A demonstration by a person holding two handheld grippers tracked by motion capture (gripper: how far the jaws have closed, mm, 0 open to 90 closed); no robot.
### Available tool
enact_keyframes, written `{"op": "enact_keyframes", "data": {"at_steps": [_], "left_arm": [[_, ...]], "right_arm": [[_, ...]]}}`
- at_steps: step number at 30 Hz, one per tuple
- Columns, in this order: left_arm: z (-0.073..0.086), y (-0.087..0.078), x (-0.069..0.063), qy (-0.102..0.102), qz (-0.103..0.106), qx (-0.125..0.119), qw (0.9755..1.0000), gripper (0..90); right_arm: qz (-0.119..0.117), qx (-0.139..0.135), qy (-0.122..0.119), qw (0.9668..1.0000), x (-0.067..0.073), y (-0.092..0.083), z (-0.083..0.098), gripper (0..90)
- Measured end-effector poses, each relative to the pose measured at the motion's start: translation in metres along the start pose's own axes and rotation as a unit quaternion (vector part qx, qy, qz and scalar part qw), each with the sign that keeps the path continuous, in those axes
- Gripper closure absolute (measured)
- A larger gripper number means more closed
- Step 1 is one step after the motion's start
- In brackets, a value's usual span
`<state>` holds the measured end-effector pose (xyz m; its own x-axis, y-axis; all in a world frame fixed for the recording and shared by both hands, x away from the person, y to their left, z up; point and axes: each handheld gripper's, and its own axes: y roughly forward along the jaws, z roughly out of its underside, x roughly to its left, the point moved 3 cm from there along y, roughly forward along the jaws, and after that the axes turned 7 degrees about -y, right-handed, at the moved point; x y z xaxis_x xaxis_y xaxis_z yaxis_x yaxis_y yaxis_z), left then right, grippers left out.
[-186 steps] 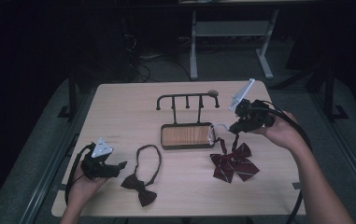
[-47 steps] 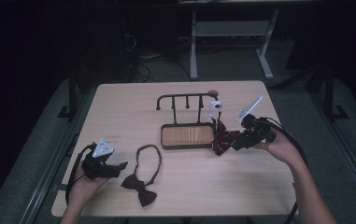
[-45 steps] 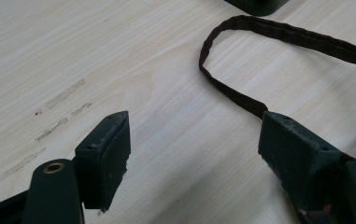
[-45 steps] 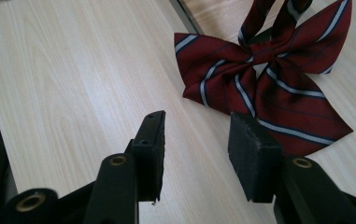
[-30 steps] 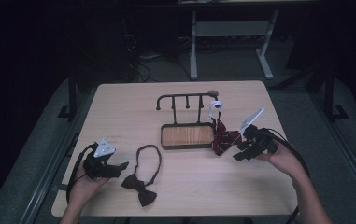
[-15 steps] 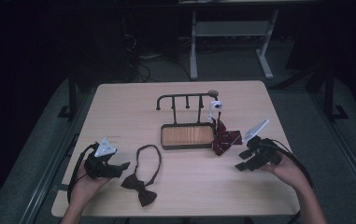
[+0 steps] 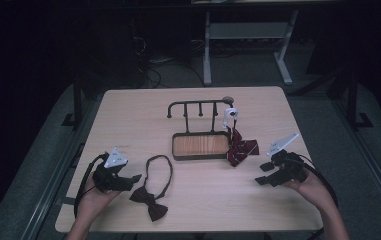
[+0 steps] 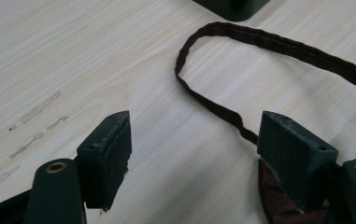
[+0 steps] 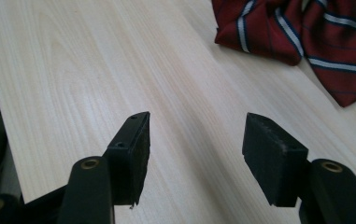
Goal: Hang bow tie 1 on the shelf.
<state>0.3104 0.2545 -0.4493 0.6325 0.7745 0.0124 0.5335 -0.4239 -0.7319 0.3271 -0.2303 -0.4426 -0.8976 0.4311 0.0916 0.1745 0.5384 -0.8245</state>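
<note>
The striped tie [image 7: 240, 149] hangs from the right end of the rack [image 7: 198, 106], just right of centre in the high view, its lower folds slumped on the bench [image 7: 128, 115] against the tray [image 7: 200, 145]. The right tongs [image 7: 267, 173] sit lower right of it, apart from the cloth; their jaws have just been opening and hold nothing, with bare wood between them in the right gripper view and the tie [image 9: 302, 37] at the upper right.

The left tongs [image 7: 134, 178] rest at the lower left, spread wide and released. The dark bow tie [image 7: 149, 200] lies just right of them, its strap [image 8: 241, 56] looping across the upper right of the left gripper view.

The hang looks shallow, so a nudge to the rack or a brush from the right tongs could drop the striped tie. If the left tongs close here, one jaw could pin only the strap and drag the bow tie instead of lifting it.

How the tie is caught on the rack is too small to tell. A white piece [image 7: 230, 114] at its top is unclear. The bow's knot is cut off behind the right jaw in the left gripper view.
</note>
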Motion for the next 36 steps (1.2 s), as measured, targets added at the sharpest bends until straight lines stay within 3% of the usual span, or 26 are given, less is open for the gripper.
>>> {"op": "enact_keyframes", "data": {"at_steps": [4, 10, 17, 21, 24, 30, 33, 36], "left_arm": [[-0.002, 0.002, -0.003, 0.009, 0.002, 0.006, 0.9999, 31.5], [-0.007, 0.005, -0.002, 0.001, 0.008, 0.011, 0.9999, 36.0], [-0.026, 0.016, 0.004, 0.003, 0.013, 0.040, 0.9991, 44.3], [-0.033, 0.017, 0.003, 0.016, 0.001, 0.048, 0.9987, 48.2], [-0.043, 0.020, 0.005, 0.014, 0.009, 0.053, 0.9985, 49.4], [-0.053, 0.035, 0.013, 0.004, 0.027, 0.073, 0.9969, 49.4], [-0.054, 0.041, 0.013, 0.003, 0.032, 0.081, 0.9962, 53.7], [-0.055, 0.049, 0.010, 0.016, 0.028, 0.092, 0.9952, 57.0]], "right_arm": [[-0.001, -0.001, 0.005, 1.0000, 0.000, 0.002, 0.004, 40.3], [-0.001, 0.005, 0.010, 0.9999, 0.001, 0.008, 0.009, 38.1], [0.010, 0.010, 0.004, 0.9999, 0.002, 0.011, 0.010, 37.3], [0.010, 0.006, 0.005, 0.9999, 0.002, 0.009, 0.012, 37.3], [0.011, 0.002, 0.011, 0.9999, 0.002, 0.007, 0.011, 37.0], [0.014, -0.001, 0.011, 0.9998, 0.002, 0.007, 0.010, 36.4], [0.016, -0.001, 0.009, 0.9998, 0.002, 0.007, 0.010, 36.4], [0.017, -0.001, 0.009, 0.9998, 0.002, 0.007, 0.010, 36.5]]}}
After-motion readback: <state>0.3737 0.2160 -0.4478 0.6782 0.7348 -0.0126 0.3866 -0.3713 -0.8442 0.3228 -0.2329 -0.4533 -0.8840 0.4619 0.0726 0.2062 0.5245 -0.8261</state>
